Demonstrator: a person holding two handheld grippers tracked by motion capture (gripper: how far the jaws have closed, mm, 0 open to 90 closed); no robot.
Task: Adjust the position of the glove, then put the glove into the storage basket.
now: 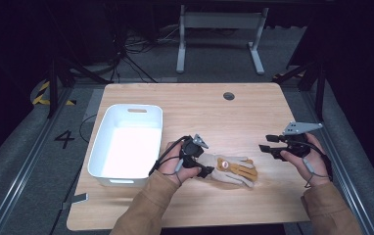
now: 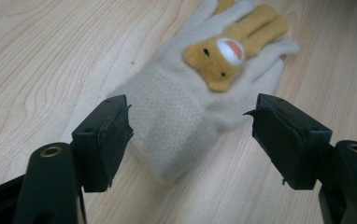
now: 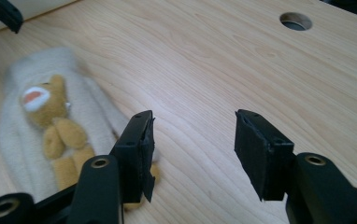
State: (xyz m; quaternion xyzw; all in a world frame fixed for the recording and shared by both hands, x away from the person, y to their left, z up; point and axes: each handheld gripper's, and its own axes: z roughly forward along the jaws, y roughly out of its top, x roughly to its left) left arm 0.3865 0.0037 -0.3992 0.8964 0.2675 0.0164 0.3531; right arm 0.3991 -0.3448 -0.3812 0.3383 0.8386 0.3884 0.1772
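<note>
A cream knitted glove point(image 1: 231, 169) with a tan plush bear sewn on its back lies flat on the wooden table point(image 1: 199, 112), fingers pointing right. My left gripper point(image 1: 205, 161) stands at its cuff end. In the left gripper view the jaws of the left gripper point(image 2: 190, 135) straddle the glove point(image 2: 181, 112) at the cuff, with a gap on each side and no pad touching. My right gripper point(image 1: 268, 143) hovers to the glove's right, open. The right gripper point(image 3: 193, 149) has only bare wood between its jaws, and the glove point(image 3: 41, 121) lies to their left.
A white plastic bin point(image 1: 102, 142) with nothing in it stands on the table's left half, close to my left hand. A round cable hole point(image 1: 229, 96) sits near the far edge. The table's right edge runs just beyond my right hand.
</note>
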